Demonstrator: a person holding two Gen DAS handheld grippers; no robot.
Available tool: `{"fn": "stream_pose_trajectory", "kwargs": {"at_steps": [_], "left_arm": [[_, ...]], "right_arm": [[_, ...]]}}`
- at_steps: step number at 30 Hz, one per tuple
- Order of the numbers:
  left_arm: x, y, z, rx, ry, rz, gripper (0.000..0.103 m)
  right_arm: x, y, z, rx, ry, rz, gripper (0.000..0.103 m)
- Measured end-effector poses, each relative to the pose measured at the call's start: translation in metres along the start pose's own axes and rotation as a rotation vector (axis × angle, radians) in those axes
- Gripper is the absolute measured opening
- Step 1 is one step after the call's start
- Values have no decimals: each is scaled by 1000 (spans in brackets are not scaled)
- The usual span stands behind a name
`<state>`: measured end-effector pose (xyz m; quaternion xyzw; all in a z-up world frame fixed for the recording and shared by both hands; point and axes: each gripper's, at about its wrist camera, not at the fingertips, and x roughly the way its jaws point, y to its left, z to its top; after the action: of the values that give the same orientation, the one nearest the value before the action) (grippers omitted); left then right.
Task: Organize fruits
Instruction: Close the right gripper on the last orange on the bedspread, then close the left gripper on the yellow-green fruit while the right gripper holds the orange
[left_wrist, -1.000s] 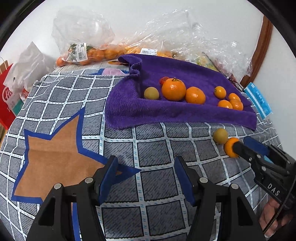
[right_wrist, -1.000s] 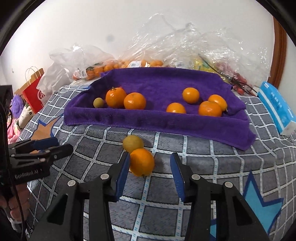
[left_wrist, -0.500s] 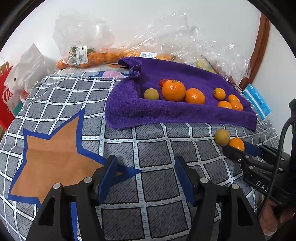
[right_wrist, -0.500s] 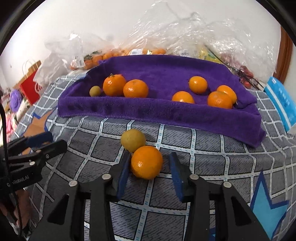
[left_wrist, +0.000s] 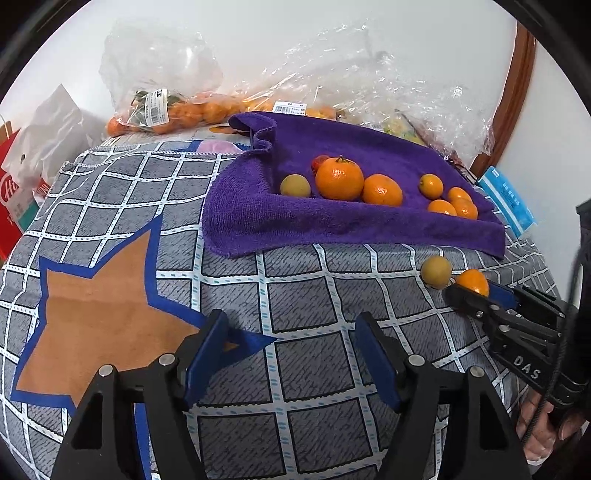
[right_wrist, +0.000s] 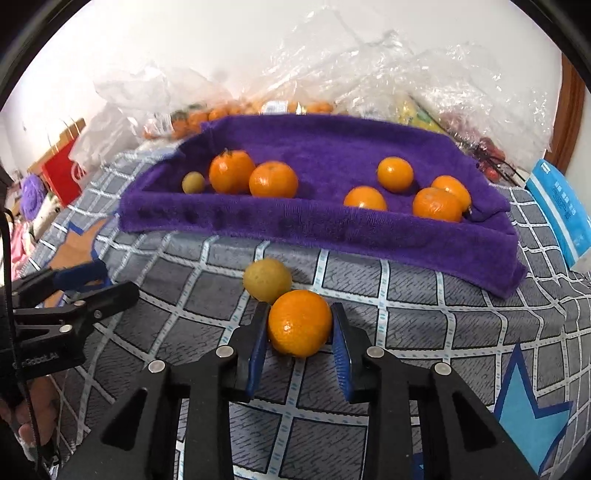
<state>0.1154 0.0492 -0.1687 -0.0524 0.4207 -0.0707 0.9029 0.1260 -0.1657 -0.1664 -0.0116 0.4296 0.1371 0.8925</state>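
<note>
The right tool (right_wrist: 300, 328) clamps a glossy orange tangerine (right_wrist: 300, 322) on the checked cloth (right_wrist: 406, 295), touching a dull yellow-green fruit (right_wrist: 267, 279) before the purple towel (right_wrist: 314, 147). The left tool (left_wrist: 291, 350) is spread wide with nothing between its fingers.

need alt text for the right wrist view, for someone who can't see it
The right gripper closes its blue-padded fingers around a round orange mandarin on a grey grid-patterned cloth, with a small yellow-green fruit touching it behind. Beyond lies a purple towel holding more orange fruit; the open left gripper shows at the left edge.
</note>
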Motion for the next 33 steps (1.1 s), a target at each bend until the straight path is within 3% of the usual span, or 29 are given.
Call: {"fn": "stream_pose_trajectory", "kwargs": {"at_steps": [6,13,22,28,33], "left_arm": [[0,-4,-1,19,2,10,69],[-3,-9,-4,52,28,16,69],[-5,-72,7,179,31,-14,68],[8,-100,12,197,3,-21,68],[25,-111,20,200,40,-32,56]], "right_arm": [[-8,-14,0,67,-19,17,32],[-34,-26,-4,38,-91,-27,32],[-58,-88,-19,83,-103,-125,32],[-62,-117,-33,115,-106,-144,32],[-64,-130,-39,166,-115,-91,32]]}}
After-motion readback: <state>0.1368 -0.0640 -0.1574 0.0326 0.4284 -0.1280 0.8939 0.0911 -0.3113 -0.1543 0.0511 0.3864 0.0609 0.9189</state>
